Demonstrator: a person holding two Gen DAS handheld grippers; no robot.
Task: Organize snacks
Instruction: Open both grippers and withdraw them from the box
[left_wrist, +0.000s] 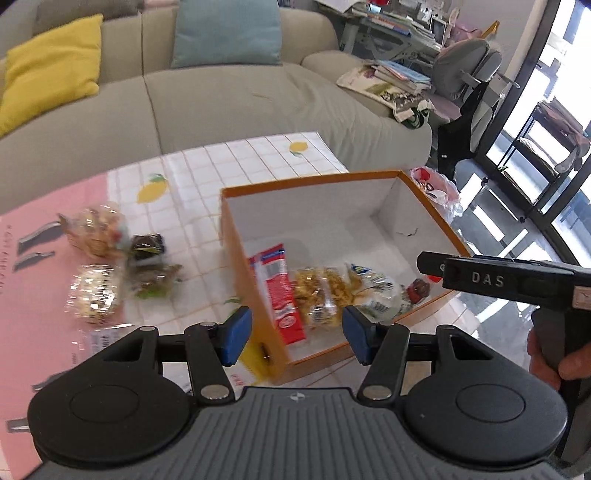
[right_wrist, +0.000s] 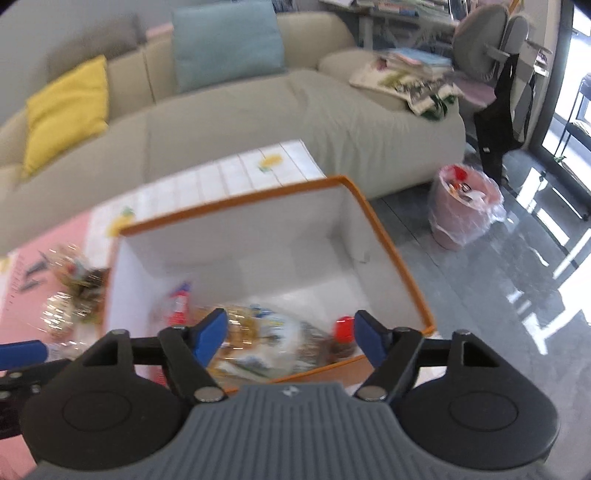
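An orange-rimmed cardboard box (left_wrist: 332, 182) with white inner walls stands on the table; it also shows in the right wrist view (right_wrist: 388, 240). Inside lie a red and white packet (left_wrist: 280, 291), clear bags of yellow snacks (left_wrist: 325, 291) and a small red-capped item (left_wrist: 419, 288). Several wrapped snacks (left_wrist: 96, 266) lie on the table left of the box. My left gripper (left_wrist: 295, 334) is open and empty above the box's near corner. My right gripper (right_wrist: 290, 341) is open and empty above the box's near edge, over the bags (right_wrist: 258, 343). Its body also shows in the left wrist view (left_wrist: 517, 280).
The table has a lemon-print tiled cloth (left_wrist: 229, 162) and a pink mat (left_wrist: 37, 236). A beige sofa (left_wrist: 240, 96) with yellow and blue cushions stands behind. A pink bin with a plastic liner (right_wrist: 461, 210) stands on the floor to the right, near a chair.
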